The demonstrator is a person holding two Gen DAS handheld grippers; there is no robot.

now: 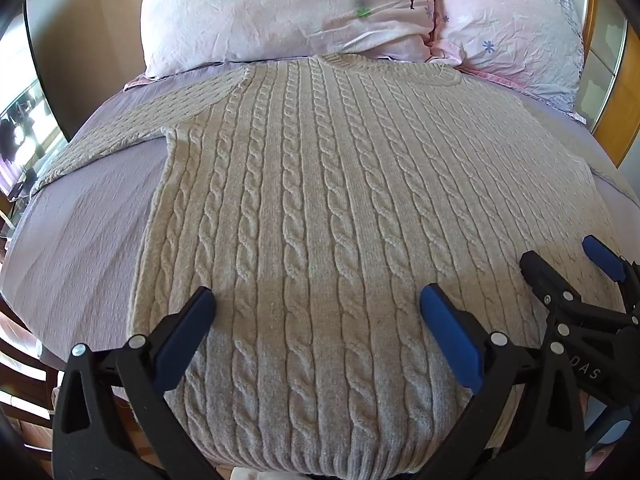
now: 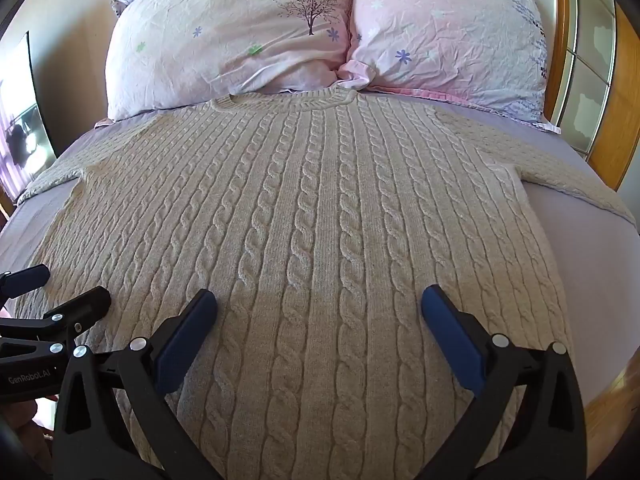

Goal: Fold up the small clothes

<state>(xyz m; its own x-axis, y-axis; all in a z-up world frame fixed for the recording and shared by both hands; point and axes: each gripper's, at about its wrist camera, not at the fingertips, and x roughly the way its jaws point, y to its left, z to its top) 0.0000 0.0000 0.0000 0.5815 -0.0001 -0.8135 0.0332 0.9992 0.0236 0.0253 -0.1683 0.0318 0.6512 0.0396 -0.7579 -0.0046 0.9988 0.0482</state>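
A beige cable-knit sweater (image 1: 320, 184) lies flat, face up, on the bed, collar toward the pillows; it also shows in the right wrist view (image 2: 312, 216). Its left sleeve (image 1: 120, 132) stretches out to the left and its right sleeve (image 2: 560, 176) to the right. My left gripper (image 1: 318, 304) is open and empty, hovering over the sweater's lower left part. My right gripper (image 2: 320, 306) is open and empty over the lower right part. Each gripper shows in the other's view: the right gripper (image 1: 568, 264), the left gripper (image 2: 64, 288).
The bed has a lilac sheet (image 1: 88, 216). Two pink floral pillows (image 2: 240, 36) (image 2: 452, 28) lean at the headboard. A wooden bed frame (image 2: 616, 128) runs along the right side. A window (image 1: 20, 128) is at the left.
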